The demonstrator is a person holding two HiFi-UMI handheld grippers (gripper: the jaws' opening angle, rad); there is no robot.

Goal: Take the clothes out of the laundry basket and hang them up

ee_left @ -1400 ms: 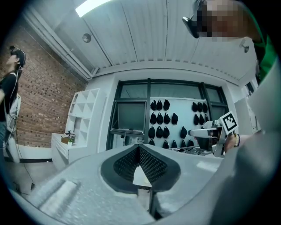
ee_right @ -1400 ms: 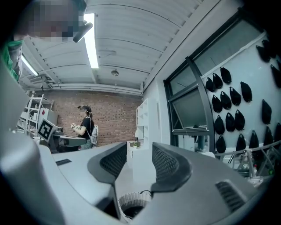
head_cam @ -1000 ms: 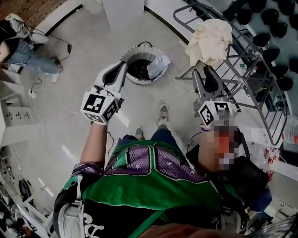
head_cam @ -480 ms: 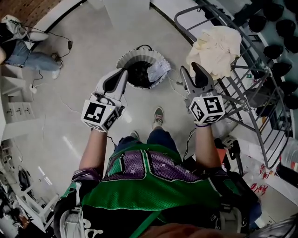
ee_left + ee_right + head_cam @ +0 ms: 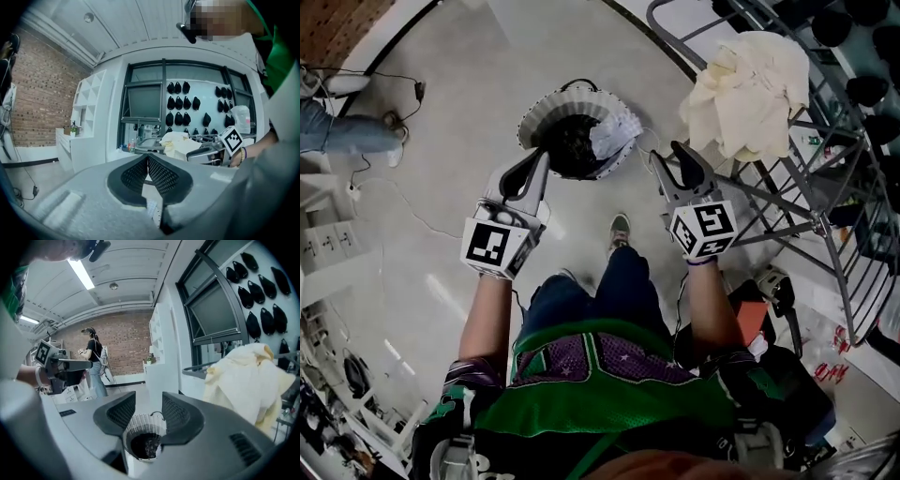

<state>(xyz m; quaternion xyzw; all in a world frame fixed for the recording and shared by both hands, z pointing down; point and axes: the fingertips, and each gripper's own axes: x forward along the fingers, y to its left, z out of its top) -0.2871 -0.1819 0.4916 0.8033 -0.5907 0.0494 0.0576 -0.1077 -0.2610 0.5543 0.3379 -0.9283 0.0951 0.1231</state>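
Right gripper view puts the basket (image 5: 144,434) straight ahead, below your released right fingers (image 5: 121,412); your left fingers (image 5: 161,176) are clenched empty.

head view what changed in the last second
Both the left gripper and right gripper dropped toward the basket, the right swinging in from the rack. Nothing was gripped or released. Left jaws stayed shut, right open; the cream cloth stayed on the rack, clothes in the basket.
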